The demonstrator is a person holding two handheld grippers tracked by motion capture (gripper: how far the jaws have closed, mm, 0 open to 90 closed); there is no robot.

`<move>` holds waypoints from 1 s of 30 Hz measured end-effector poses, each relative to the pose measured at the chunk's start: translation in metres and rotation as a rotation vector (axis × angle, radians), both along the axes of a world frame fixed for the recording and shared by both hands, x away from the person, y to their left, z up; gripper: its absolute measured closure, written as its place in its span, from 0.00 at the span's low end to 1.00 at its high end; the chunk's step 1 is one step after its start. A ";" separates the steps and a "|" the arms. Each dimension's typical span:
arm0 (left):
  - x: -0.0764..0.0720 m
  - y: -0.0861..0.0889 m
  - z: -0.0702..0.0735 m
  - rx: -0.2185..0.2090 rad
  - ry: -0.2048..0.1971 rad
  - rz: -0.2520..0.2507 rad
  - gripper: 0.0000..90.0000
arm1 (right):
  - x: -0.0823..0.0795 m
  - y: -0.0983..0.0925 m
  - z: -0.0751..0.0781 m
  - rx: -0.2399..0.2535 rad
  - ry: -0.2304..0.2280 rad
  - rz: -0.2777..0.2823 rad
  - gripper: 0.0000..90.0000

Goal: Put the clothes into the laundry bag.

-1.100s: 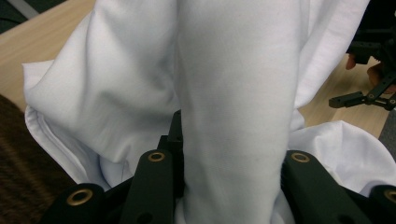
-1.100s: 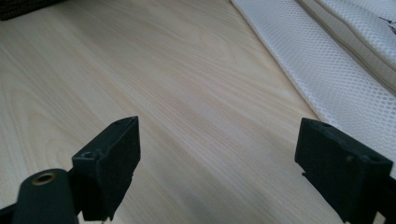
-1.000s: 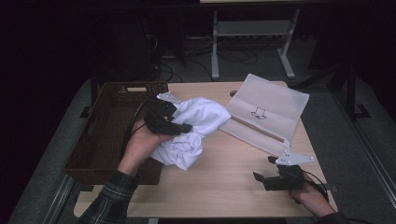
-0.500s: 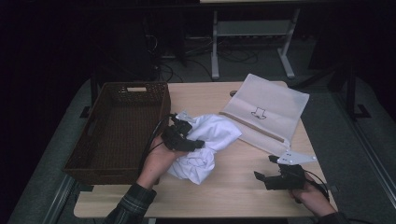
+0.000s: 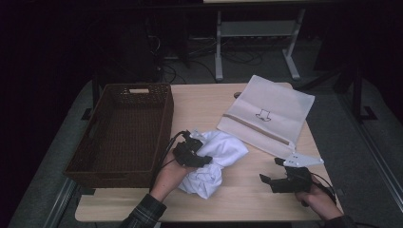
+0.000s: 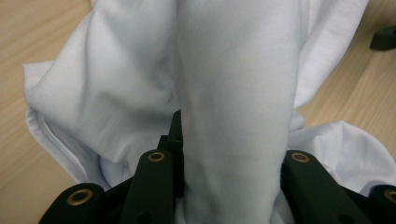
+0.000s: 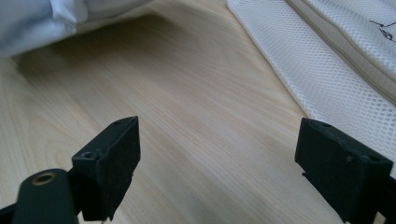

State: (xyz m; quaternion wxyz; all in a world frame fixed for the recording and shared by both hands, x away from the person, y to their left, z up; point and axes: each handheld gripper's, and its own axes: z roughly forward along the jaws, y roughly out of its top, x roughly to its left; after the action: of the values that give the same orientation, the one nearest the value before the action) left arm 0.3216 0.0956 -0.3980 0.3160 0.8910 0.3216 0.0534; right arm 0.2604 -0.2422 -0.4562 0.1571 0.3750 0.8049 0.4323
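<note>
A crumpled white garment (image 5: 214, 161) is seen lying on the wooden counter (image 5: 237, 199), just beside the right wall of the dark wicker basket (image 5: 123, 130) and near the lower edge of the white mesh bag (image 5: 268, 114), which is laid flat toward the far right of the counter. The left gripper (image 5: 190, 154) is set on the left part of the heap, and in the left gripper view a thick fold of the garment (image 6: 233, 107) is shown clenched between its jaws, with more cloth bunched around them and resting on the wood. The right gripper (image 5: 280, 180) is held low over the near right part of the counter, well apart from the garment; its jaws are spread wide with nothing between them, and bare wood is seen through the gap in the right gripper view (image 7: 215, 168). In that view the mesh bag (image 7: 336, 70) is found at the right and an edge of the garment (image 7: 42, 21) at the upper left
</note>
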 end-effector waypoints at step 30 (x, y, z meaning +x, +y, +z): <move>-0.019 -0.006 -0.043 0.044 -0.005 -0.070 0.72 | 0.044 -0.008 0.023 -0.025 0.076 0.093 0.19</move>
State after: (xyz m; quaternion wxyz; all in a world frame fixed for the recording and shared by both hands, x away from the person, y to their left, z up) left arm 0.3028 0.0895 -0.4410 0.2988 0.9083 0.2882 0.0518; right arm 0.3049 -0.2501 -0.4336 0.1107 0.3514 0.8321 0.4145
